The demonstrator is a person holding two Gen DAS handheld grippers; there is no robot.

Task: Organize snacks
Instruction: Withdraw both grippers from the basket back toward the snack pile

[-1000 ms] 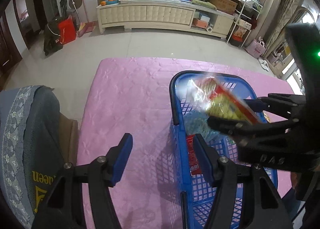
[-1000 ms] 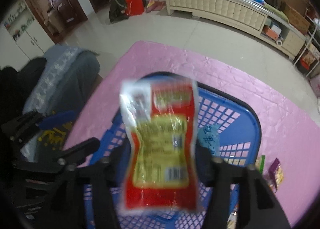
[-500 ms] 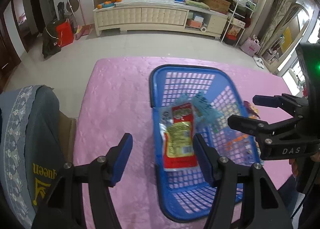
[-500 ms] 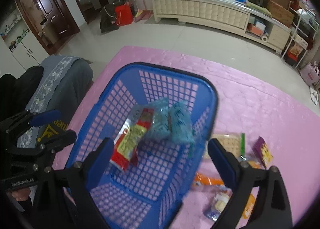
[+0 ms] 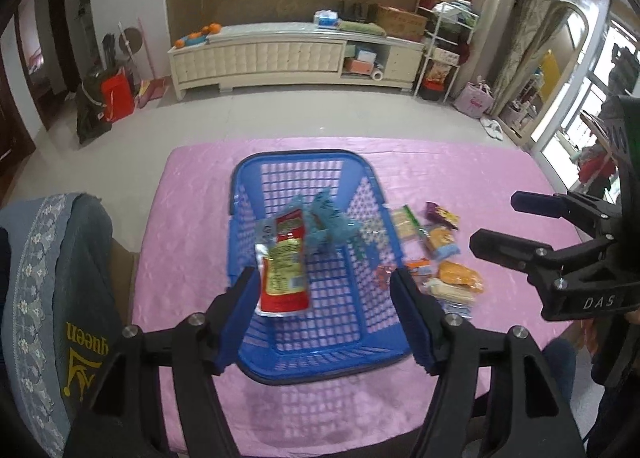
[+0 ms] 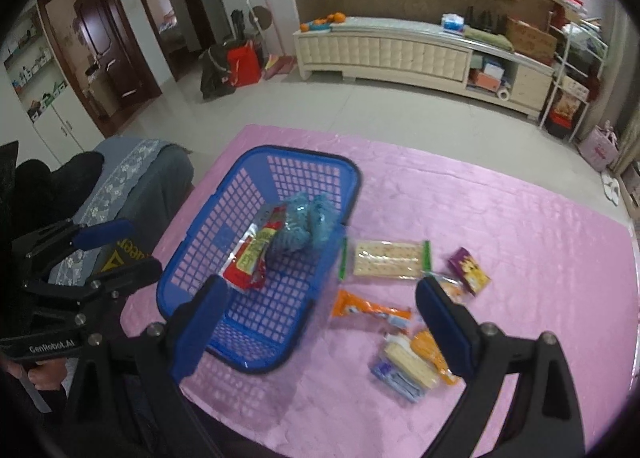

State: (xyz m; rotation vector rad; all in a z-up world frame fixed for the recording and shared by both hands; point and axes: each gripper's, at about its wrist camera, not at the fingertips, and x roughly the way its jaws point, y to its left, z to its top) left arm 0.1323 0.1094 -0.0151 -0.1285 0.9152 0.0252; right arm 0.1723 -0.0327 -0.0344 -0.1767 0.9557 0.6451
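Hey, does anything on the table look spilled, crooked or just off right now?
Nothing spilled or damaged. The blue basket sits askew on the pink cloth, and loose snack packets lie scattered beside it, not yet sorted.

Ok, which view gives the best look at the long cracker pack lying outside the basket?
The right wrist view: the cracker pack lies flat and whole on the pink tablecloth, beside the blue basket, with its rows of crackers visible. In the left wrist view the same pack is small, foreshortened and partly cut off by the basket's wall.
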